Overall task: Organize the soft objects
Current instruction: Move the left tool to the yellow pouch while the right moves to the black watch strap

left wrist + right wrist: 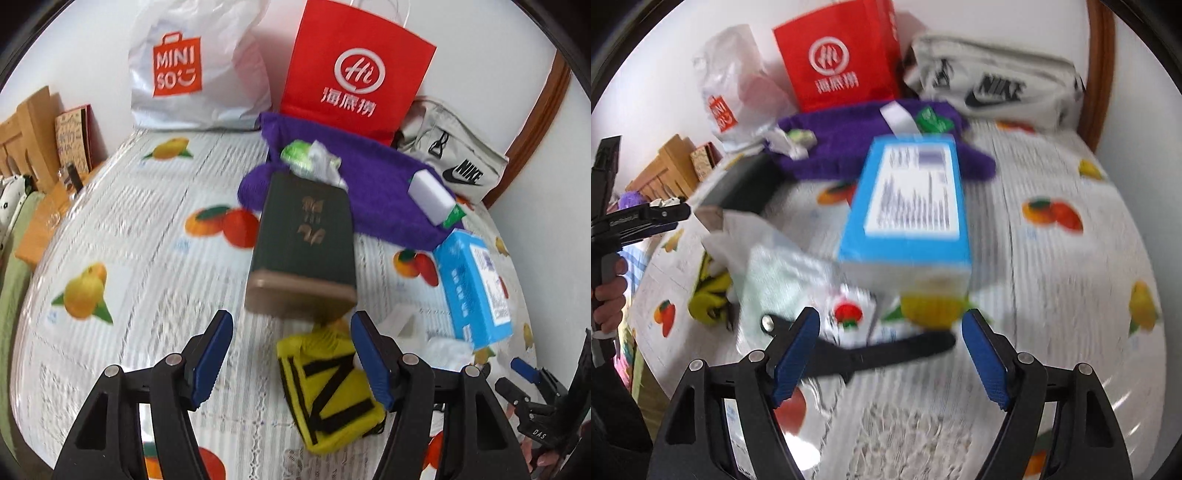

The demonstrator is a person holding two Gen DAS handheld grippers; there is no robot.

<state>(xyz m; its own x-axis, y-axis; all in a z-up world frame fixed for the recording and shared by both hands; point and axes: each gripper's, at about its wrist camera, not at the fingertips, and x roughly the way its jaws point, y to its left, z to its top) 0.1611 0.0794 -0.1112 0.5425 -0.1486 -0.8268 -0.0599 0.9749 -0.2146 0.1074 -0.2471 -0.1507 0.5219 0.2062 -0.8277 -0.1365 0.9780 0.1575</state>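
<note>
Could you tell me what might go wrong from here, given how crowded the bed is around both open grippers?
1. The left gripper is open above the yellow sock, but the dark green box lies just beyond; a deep reach could bump it.
2. The right gripper is open with a black strap between its fingers and the blue box right ahead, so it could catch the wrong item.

Mounted on each wrist, angled steeply down, close over the bedspread [147, 221]; sharing the blue box [908, 199] and red bag [354, 66] far off.
</note>
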